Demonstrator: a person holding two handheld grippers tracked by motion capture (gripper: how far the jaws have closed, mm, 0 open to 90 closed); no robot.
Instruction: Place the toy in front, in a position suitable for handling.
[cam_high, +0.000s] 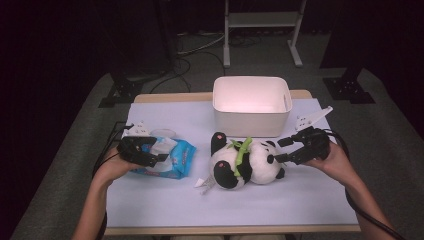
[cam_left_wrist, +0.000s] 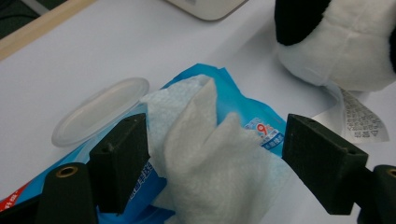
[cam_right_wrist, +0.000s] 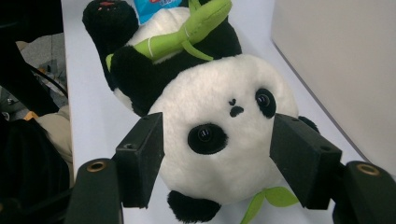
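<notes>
Left gripper view has the left gripper (cam_left_wrist: 215, 154) with jaws parted around a white wipe (cam_left_wrist: 210, 154) pulled up from the blue pack (cam_left_wrist: 233, 100); the pads don't pinch it yet. Closing low on the fold should give a firmer hold. Beyond the jaws lies the flipped lid (cam_left_wrist: 100, 111). The right gripper (cam_right_wrist: 217, 158) straddles the panda's head (cam_right_wrist: 224, 140), released, with the white bin (cam_right_wrist: 336, 60) close beside one jaw and open table toward the other.
</notes>
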